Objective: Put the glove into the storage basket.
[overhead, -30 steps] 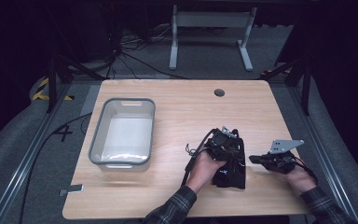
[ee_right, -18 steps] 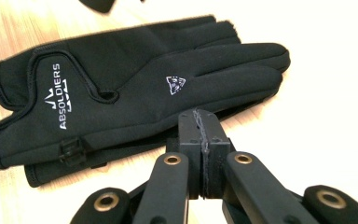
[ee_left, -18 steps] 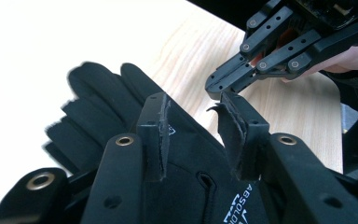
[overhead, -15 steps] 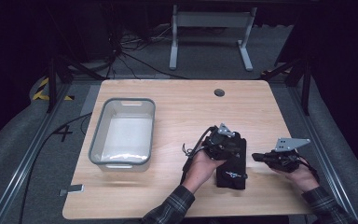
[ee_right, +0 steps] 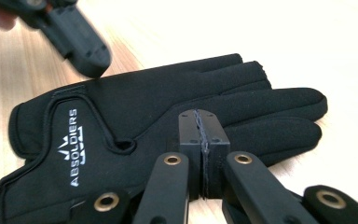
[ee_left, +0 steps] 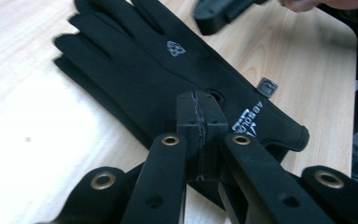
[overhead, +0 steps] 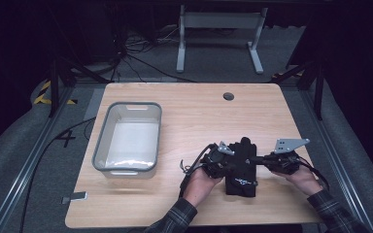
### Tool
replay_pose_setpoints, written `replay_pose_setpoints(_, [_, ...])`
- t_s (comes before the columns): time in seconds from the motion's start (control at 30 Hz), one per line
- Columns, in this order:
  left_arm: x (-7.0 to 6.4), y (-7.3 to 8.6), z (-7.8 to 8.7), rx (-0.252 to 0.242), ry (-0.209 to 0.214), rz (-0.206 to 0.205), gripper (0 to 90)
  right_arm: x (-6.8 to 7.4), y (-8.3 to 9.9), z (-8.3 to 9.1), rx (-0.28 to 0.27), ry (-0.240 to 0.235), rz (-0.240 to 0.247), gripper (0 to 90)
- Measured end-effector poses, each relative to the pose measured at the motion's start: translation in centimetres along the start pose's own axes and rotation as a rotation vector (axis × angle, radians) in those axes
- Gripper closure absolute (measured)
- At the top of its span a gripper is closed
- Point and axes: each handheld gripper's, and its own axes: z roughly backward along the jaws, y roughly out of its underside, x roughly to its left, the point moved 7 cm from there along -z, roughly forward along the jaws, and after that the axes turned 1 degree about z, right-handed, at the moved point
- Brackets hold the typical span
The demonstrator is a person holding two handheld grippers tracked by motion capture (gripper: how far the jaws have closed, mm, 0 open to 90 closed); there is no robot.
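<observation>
Glove (overhead: 242,167) lying flat on table (overhead: 184,116), right of bin (overhead: 127,137), near front edge.

Left gripper (overhead: 229,156) hovering at glove's left side; jaws pressed together, gripping nothing.

Right gripper (overhead: 258,159) sitting at glove's right side, jaws likewise shut and empty.

Judging: both flanking glove to pick it up for bin; jaws needing to open first.

Bin lying empty.
</observation>
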Motion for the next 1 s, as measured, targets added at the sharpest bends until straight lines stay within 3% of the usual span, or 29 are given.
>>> replay_pose_setpoints(0.13, [-0.5, 0.3, -1.2, 0.03, 0.004, -0.017, 89.5, -0.2, 0.6, -0.8, 0.039, -0.006, -0.004, 90.0])
replay_pose_setpoints(0.33, [0.1, 0.7, -2.2, 0.066, -0.023, -0.002, 89.5, 0.2, 1.8, -2.0, 0.114, -0.011, 0.033, 90.0])
replay_pose_setpoints(0.43, [0.7, 1.2, -2.5, 0.092, -0.045, 0.003, 89.6, 0.4, 1.9, -2.0, 0.119, -0.019, 0.031, 90.0])
replay_pose_setpoints(0.73, [1.8, 1.4, -2.1, 0.092, -0.042, 0.02, 89.5, 1.3, 2.0, -2.0, 0.127, -0.044, 0.045, 90.0])
replay_pose_setpoints(1.0, [3.4, 1.6, -1.1, 0.099, -0.07, 0.029, 89.5, 2.9, 1.6, -2.7, 0.114, -0.107, 0.046, 90.0])
